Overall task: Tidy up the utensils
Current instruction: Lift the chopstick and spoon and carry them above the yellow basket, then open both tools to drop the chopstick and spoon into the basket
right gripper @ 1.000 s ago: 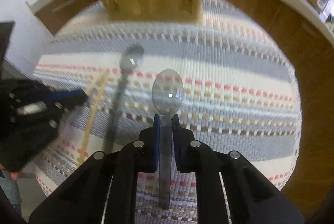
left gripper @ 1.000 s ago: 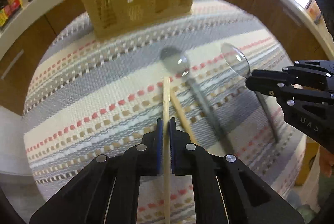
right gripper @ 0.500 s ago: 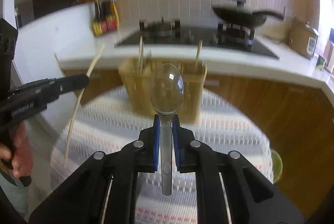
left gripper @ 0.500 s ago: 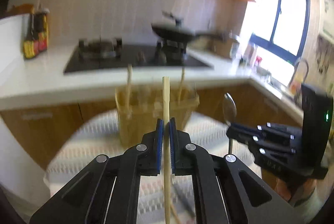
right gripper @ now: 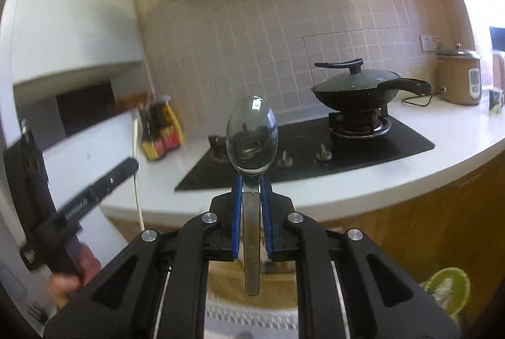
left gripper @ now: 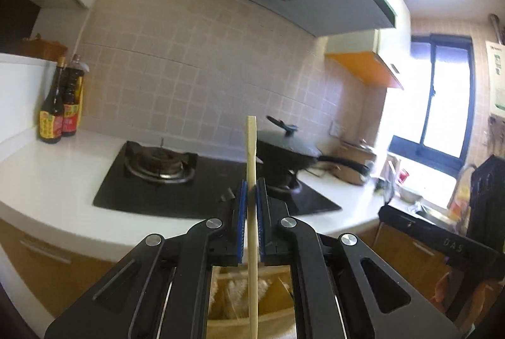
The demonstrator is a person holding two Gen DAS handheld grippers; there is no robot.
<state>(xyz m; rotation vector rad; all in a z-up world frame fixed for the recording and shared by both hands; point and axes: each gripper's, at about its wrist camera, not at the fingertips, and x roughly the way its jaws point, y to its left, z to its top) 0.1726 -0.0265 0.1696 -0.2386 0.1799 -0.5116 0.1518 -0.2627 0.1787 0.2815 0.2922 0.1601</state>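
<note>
My left gripper (left gripper: 251,190) is shut on a pale wooden chopstick (left gripper: 251,149) that stands upright, its lower end over the woven utensil basket (left gripper: 227,301) seen between the gripper arms. My right gripper (right gripper: 251,186) is shut on the handle of a steel spoon (right gripper: 252,135), bowl up, handle end hanging over the basket's rim (right gripper: 277,285). The left gripper (right gripper: 134,163) with its chopstick (right gripper: 136,181) shows at the left of the right wrist view. The right gripper's body (left gripper: 442,241) shows at the right of the left wrist view.
Both grippers face a white counter (left gripper: 47,178) with a black gas hob (left gripper: 157,171) and a lidded black wok (right gripper: 356,86). Sauce bottles (left gripper: 60,111) stand at the left, a rice cooker (right gripper: 460,77) at the right. The striped cloth (right gripper: 252,317) lies below.
Both grippers have tilted up from the cloth to level and risen with their utensils. The basket has dropped from mid-view to below the fingers.
</note>
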